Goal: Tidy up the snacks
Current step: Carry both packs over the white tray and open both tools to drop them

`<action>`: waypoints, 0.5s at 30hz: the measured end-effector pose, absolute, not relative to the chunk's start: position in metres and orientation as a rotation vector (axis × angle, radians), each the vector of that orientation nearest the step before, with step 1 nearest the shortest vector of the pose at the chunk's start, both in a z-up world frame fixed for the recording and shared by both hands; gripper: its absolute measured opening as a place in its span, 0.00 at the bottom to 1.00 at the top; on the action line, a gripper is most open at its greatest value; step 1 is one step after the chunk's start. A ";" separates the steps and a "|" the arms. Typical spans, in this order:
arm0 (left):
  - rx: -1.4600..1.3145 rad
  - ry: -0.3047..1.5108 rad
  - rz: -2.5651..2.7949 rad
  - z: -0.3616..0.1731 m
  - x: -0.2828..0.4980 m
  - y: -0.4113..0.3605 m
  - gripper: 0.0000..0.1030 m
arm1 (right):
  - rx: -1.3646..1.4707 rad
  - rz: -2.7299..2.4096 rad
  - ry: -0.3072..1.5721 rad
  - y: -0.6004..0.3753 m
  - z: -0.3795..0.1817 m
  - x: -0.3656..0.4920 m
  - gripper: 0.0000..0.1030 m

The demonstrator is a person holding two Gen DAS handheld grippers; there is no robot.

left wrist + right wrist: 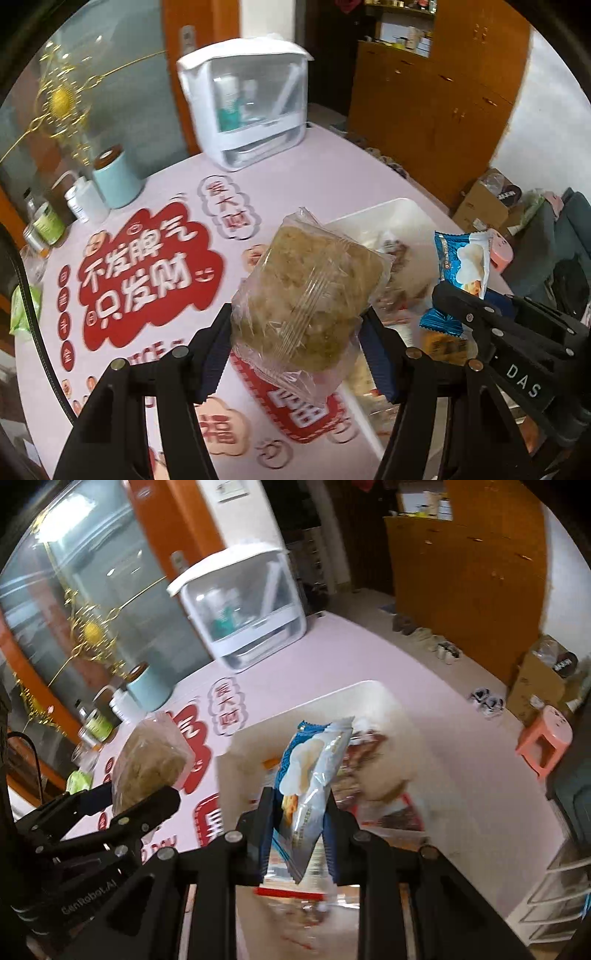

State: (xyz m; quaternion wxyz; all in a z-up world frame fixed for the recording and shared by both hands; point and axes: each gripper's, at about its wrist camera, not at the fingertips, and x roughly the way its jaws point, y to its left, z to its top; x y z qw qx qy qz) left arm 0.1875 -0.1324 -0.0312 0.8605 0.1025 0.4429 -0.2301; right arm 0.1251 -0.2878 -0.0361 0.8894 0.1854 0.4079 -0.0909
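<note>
The left gripper (295, 332) is clamping a clear-wrapped crumbly cake (310, 291) above the pink table mat (317, 177). The right gripper (297, 834) is pinching a blue snack packet (314, 771) over the white tray (373, 690) holding more snacks.

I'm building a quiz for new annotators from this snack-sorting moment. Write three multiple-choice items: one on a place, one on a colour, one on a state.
1. Where is the white tray?
A. on the pink table
B. on the floor
C. on the stool

2. What colour is the wrapper of the packet in the right gripper?
A. blue
B. green
C. black

3. What is the left gripper doing?
A. open, empty
B. holding a clear-wrapped brown cake
C. resting on the table

Key: 1 A, the tray sits on the tablecloth; 2 A, blue edges show; 3 B, both fingers press the cake in the air.
</note>
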 end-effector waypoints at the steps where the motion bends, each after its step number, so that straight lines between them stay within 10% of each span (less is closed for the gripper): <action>1: 0.220 0.927 -0.488 -0.030 0.186 -0.142 0.62 | 0.381 -0.203 0.844 -0.293 -0.037 0.123 0.23; 15: 0.269 0.959 -0.455 -0.045 0.206 -0.210 0.62 | 0.385 -0.238 0.846 -0.333 -0.056 0.138 0.24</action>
